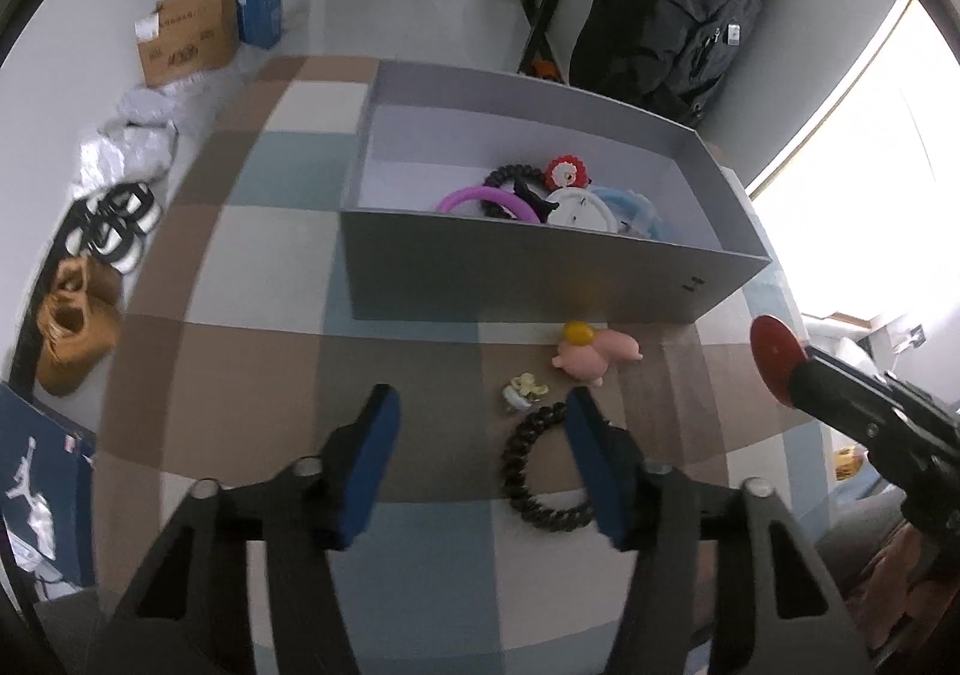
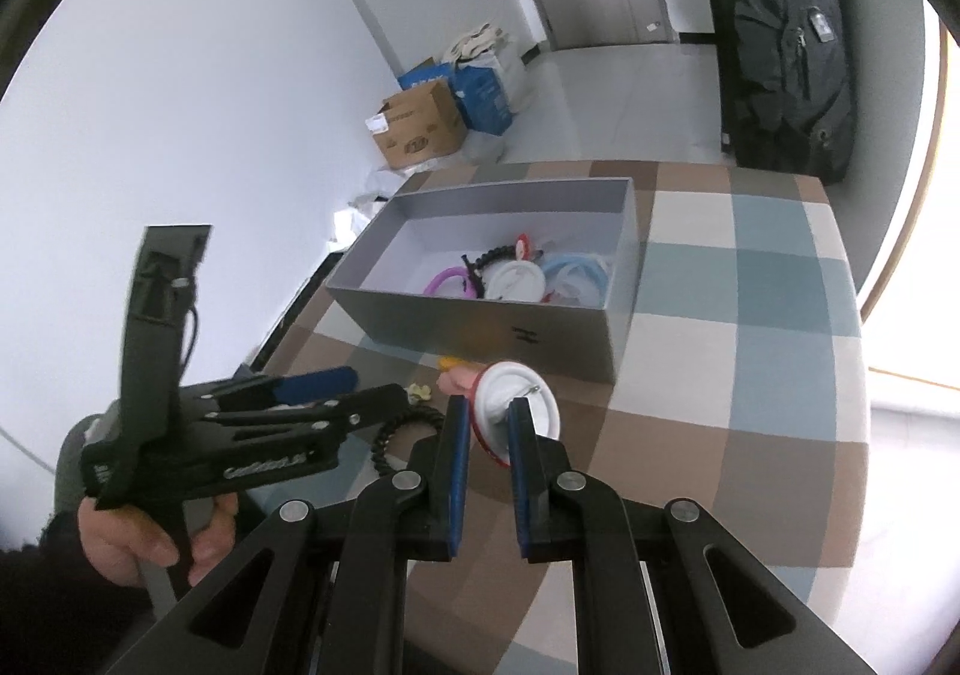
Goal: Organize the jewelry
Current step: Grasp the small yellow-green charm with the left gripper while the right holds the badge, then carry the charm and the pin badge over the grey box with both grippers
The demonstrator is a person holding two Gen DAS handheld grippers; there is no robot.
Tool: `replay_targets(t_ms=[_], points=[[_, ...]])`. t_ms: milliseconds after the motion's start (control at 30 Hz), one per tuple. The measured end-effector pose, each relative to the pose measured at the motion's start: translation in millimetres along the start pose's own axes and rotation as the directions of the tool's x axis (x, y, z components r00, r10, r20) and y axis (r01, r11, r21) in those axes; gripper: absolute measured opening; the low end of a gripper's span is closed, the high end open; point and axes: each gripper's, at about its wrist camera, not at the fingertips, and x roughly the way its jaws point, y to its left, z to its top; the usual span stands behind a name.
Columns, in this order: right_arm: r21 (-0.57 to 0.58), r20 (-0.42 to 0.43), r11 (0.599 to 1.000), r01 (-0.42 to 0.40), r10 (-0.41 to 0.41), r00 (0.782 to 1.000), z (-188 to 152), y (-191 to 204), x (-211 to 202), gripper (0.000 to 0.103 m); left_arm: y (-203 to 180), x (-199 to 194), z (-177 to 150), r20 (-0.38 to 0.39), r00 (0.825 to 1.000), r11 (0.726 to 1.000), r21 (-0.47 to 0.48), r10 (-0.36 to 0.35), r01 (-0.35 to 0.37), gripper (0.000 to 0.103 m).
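A grey box (image 1: 528, 279) (image 2: 480, 315) stands on the checked table and holds several hair rings and badges (image 1: 540, 195) (image 2: 516, 273). In front of it lie a pink pig toy (image 1: 591, 354), a small yellow-white clip (image 1: 523, 390) and a black spiral hair tie (image 1: 540, 477). My left gripper (image 1: 480, 471) is open over the table, its right finger above the hair tie. My right gripper (image 2: 487, 459) is shut on a round red-rimmed white badge (image 2: 519, 405), which shows as a red disc (image 1: 777, 360) in the left wrist view.
The checked table (image 1: 252, 351) (image 2: 750, 375) has its left edge near shoes (image 1: 78, 327) and boxes (image 1: 192, 36) on the floor. A black backpack (image 1: 678, 9) (image 2: 786, 33) hangs behind the table. The left gripper (image 2: 252, 435) and the hand holding it sit left of my right gripper.
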Motion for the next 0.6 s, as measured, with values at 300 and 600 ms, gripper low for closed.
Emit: replay_targets(t_ms=[300,600], points=[[0.012,0.020,1.000,-0.012,0.012,1.000,0.9,-2.8,-10.3,0.012,-14.1,9.0,3.5,-0.042,0.999,0.999,0.039,-0.008,0.010,0.015],[0.011,0.024,1.000,-0.021,0.021,0.999,2.4,-1.9,-10.7,0.012,-16.3,9.8,6.1,-0.055,0.998,0.999,0.035,-0.023,0.025,0.006]])
